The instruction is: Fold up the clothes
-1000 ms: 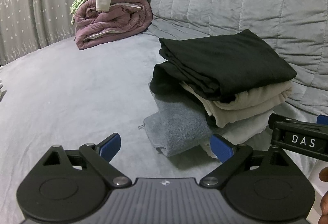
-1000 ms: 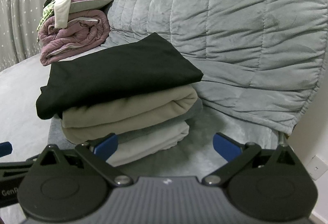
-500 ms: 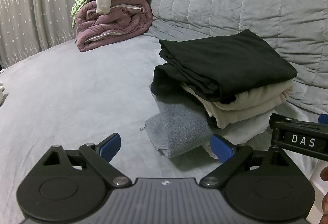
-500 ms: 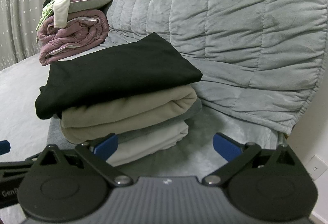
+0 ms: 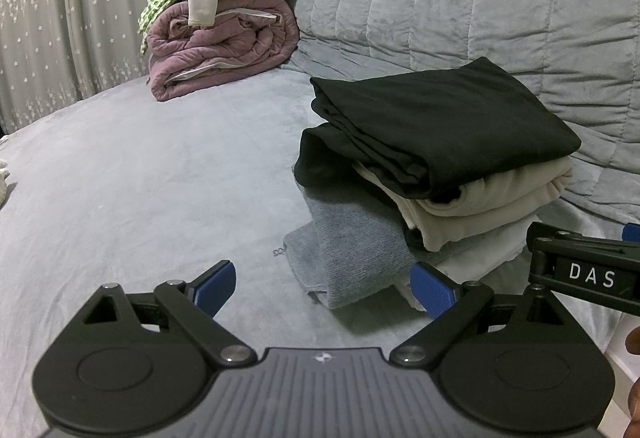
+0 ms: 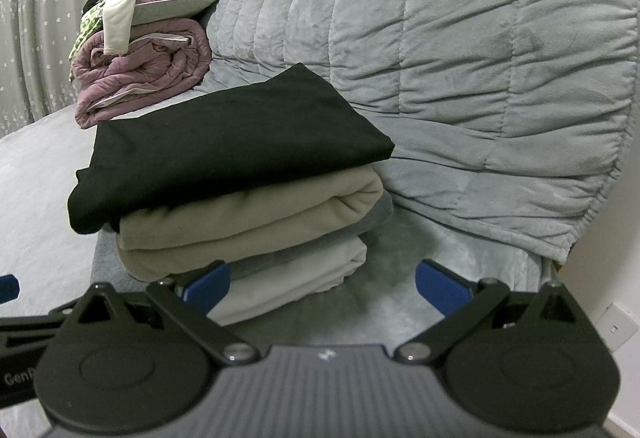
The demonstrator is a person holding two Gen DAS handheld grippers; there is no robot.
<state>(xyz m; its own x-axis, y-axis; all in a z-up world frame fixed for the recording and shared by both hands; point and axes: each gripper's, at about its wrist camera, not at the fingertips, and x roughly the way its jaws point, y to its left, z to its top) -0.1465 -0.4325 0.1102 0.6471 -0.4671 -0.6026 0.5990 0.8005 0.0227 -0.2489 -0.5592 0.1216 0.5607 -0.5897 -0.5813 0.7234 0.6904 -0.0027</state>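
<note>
Two empty, wide-open grippers, left gripper (image 5: 324, 288) and right gripper (image 6: 322, 284), before folded stack (image 6: 240, 173), purple bedding (image 5: 224, 41) beyond.

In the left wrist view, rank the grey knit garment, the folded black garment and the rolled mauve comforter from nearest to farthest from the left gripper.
1. Grey knit garment: bottom of the stack, jutting out just ahead of the open left gripper, slightly right.
2. Folded black garment: top of the same stack, farther back and right.
3. Rolled mauve comforter: far back, left of centre, by the curtain.
</note>
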